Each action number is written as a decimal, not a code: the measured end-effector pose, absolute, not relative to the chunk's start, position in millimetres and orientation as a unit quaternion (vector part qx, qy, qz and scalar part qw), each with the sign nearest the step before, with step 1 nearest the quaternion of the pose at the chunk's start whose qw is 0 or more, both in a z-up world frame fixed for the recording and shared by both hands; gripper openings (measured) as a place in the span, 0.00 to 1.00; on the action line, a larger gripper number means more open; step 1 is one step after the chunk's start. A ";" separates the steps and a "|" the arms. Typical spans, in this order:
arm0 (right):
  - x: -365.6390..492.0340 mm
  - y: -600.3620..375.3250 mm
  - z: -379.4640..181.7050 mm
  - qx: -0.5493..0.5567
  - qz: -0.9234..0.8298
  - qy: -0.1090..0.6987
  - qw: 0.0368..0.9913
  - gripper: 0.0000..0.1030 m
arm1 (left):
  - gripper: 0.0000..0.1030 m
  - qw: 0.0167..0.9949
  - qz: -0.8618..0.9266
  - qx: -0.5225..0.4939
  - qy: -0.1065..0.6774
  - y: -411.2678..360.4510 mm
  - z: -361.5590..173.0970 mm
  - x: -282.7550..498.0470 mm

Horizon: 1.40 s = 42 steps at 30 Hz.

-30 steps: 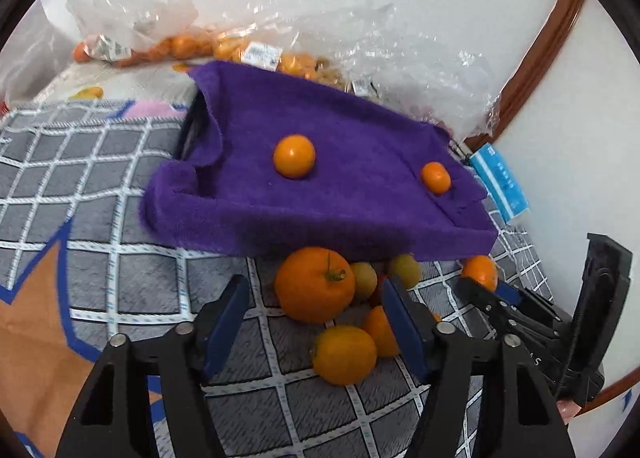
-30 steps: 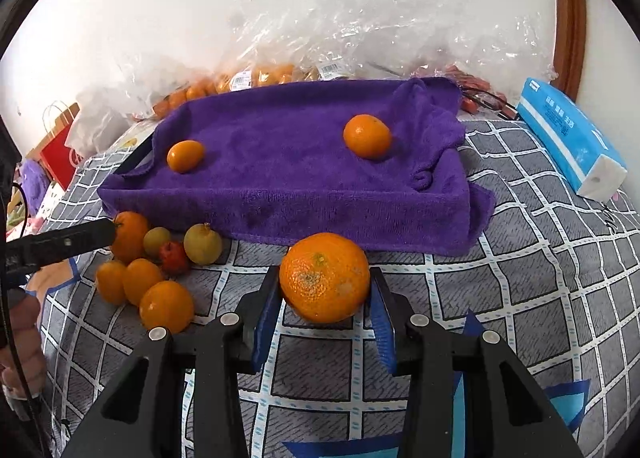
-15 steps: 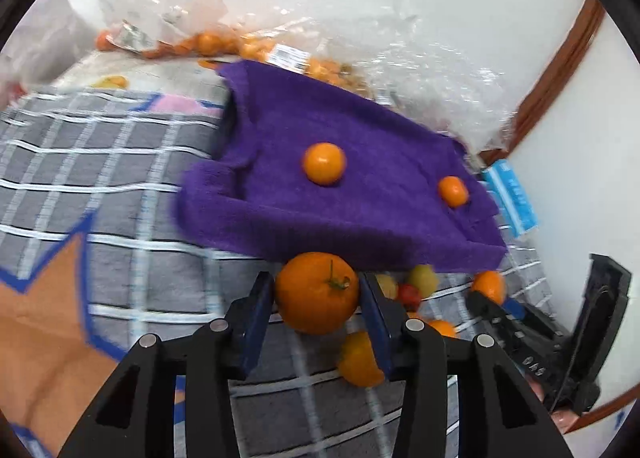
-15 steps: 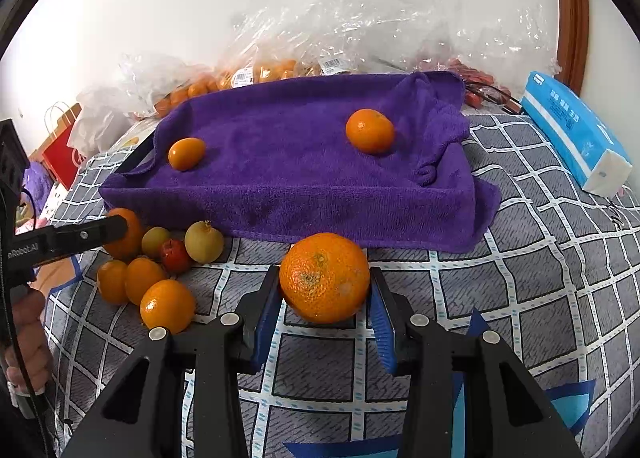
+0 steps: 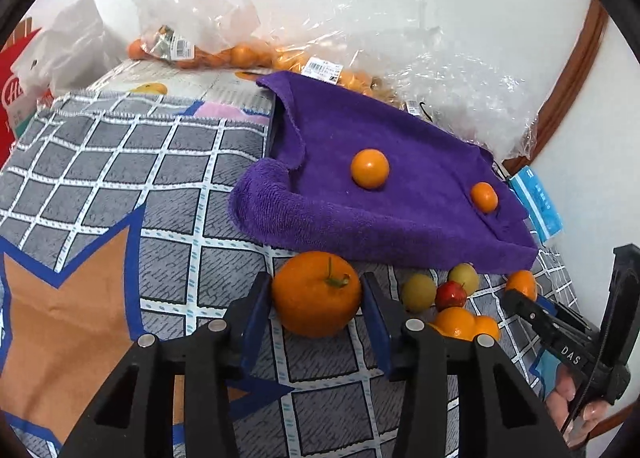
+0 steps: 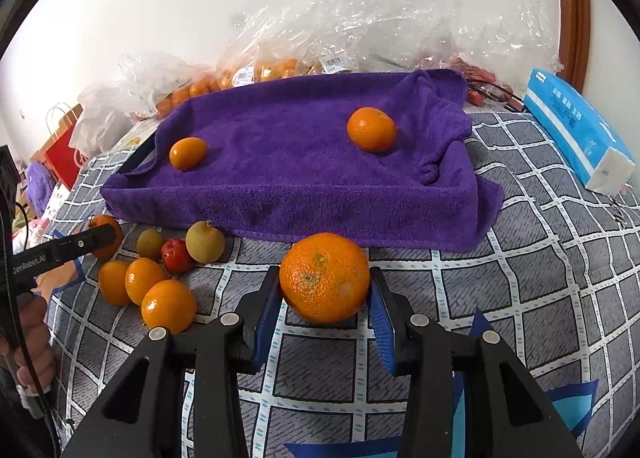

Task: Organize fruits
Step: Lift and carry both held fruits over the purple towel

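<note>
Left tool [image 5: 316, 294] has just clamped a stemmed orange [image 5: 316, 292], right tool [image 6: 324, 290] still clamps its orange [image 6: 324, 276], both bound for the purple towel tray [image 6: 312, 162]

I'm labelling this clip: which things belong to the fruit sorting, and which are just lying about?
Job:
- left gripper holding stemmed orange
- right gripper holding large orange
- purple towel-lined tray
- loose fruit pile

Lying about:
- blue tissue pack
- plastic bags
- red paper bag

Left gripper [image 5: 317, 298] and right gripper [image 6: 324, 294] jaws each clamp fruit.
</note>
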State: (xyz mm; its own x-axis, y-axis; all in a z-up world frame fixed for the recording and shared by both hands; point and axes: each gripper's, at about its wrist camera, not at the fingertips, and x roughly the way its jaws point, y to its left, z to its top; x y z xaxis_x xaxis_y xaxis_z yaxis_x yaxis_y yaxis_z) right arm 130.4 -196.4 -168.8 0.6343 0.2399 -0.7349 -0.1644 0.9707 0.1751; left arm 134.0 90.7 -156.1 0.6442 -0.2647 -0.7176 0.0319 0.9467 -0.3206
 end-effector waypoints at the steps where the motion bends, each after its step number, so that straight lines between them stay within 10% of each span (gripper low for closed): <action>1: 130.3 -196.9 -168.6 0.048 0.112 0.412 0.903 0.41 | 0.41 0.896 -0.086 -0.141 0.413 90.2 -156.2 133.6; 42: 101.7 -200.6 -141.2 0.061 0.115 0.326 0.936 0.41 | 0.41 0.939 -0.099 -0.164 0.287 96.0 -120.3 92.8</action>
State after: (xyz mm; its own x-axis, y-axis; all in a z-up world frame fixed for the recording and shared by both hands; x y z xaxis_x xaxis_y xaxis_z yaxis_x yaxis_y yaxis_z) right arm 101.7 -200.6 -141.2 0.7608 0.2558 -0.5965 -0.1765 0.9660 0.1891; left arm 92.8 96.0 -120.3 0.8153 -0.2793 -0.5073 0.0913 0.9270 -0.3637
